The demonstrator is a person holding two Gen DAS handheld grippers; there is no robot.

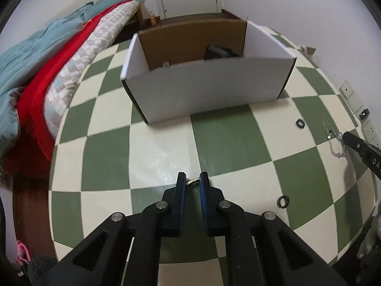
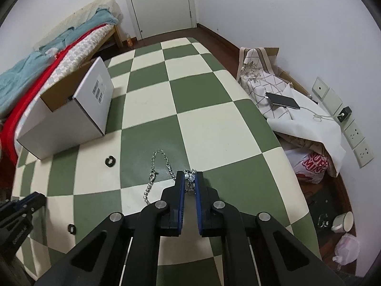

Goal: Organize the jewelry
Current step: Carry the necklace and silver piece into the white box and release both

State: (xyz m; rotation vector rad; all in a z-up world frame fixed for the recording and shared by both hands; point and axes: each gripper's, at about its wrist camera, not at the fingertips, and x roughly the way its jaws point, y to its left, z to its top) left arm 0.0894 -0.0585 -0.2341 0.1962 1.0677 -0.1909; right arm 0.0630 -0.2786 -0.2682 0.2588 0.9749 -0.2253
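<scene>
My left gripper (image 1: 193, 181) is shut on a small gold ring (image 1: 193, 181), held between its blue pads just above the checkered table. My right gripper (image 2: 189, 177) is shut on a silver chain (image 2: 157, 166) at its crystal charm; the rest of the chain trails on the table to the left. The chain also shows in the left wrist view (image 1: 333, 143), at the right gripper's tip. An open white cardboard box (image 1: 204, 93) stands ahead of the left gripper, with a dark object inside; it also shows in the right wrist view (image 2: 69, 119).
Two dark rings (image 1: 300, 123) (image 1: 283, 201) lie on the green-and-cream table (image 1: 226, 138); they also show in the right wrist view (image 2: 110, 161) (image 2: 71, 228). A bed with red and blue blankets (image 1: 35, 71) is left. A phone (image 2: 282, 100) on cloth lies right.
</scene>
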